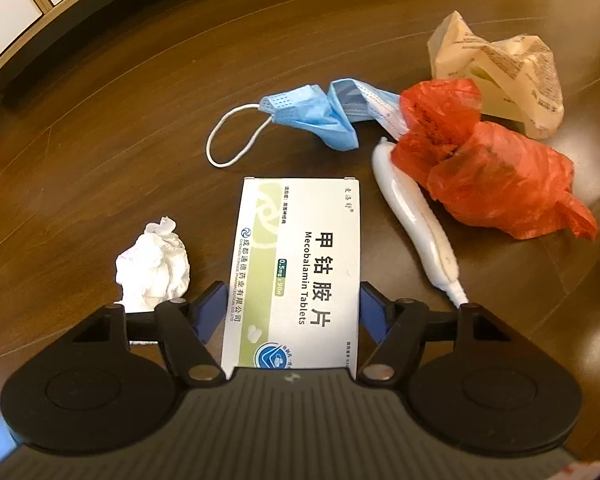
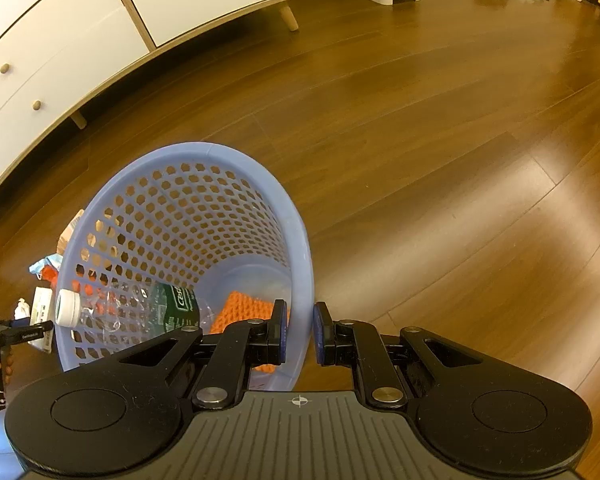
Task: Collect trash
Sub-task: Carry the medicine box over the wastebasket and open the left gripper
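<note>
"Mecobalamin Tablets", "0.5mg" on the medicine box (image 1: 296, 272); bottle label (image 2: 178, 308) perhaps "C'estbon"

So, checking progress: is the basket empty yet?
No. The basket holds a crushed bottle and something orange.

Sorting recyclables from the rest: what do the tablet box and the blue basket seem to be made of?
Tablet box: looks like thin printed cardboard with a slight sheen; crisp folded edges, flat printed faces.
Blue basket: looks like moulded plastic, matt to satin; one-piece wall pierced with regular holes, smooth rolled rim.
</note>
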